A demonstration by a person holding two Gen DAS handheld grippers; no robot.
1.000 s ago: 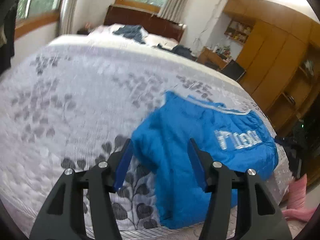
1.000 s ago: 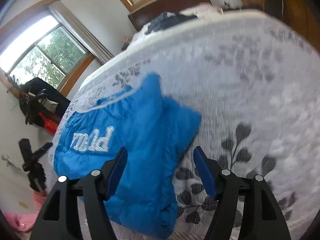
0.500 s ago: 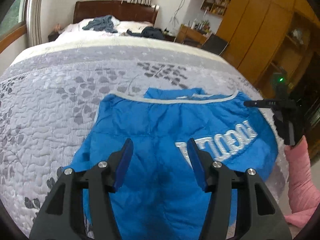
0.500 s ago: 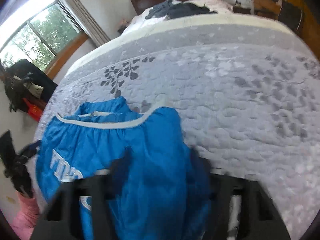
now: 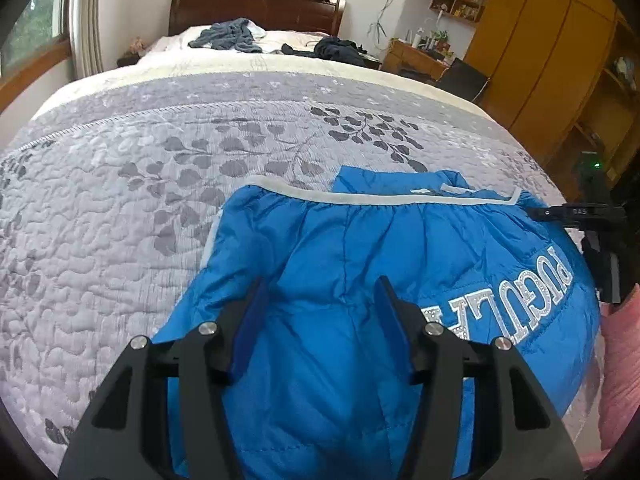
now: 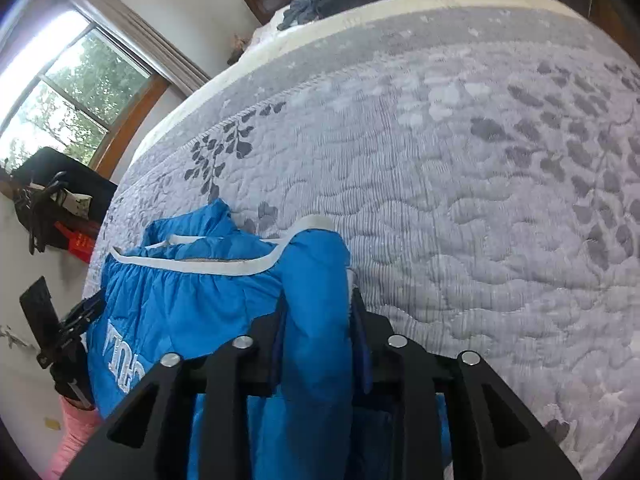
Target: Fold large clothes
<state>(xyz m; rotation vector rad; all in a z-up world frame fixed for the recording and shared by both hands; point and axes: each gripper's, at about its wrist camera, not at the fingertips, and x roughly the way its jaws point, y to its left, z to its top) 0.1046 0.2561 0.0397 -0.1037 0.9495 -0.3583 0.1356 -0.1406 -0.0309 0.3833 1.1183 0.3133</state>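
Right fingers [image 6: 358, 320] pinching blue jacket [image 6: 192, 312], hem toward headboard [image 5: 256, 10]

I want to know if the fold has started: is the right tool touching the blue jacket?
Touching. In the right wrist view the right tool is shut on a fold of the blue jacket, fabric pinched between its fingers.

Light: soft daylight, bright | Source: wood-framed window [image 6: 76, 92], overexposed, blown white | Shadows: faint | Focus: both views sharp | Distortion: strong fisheye bending, dark vignette at corners
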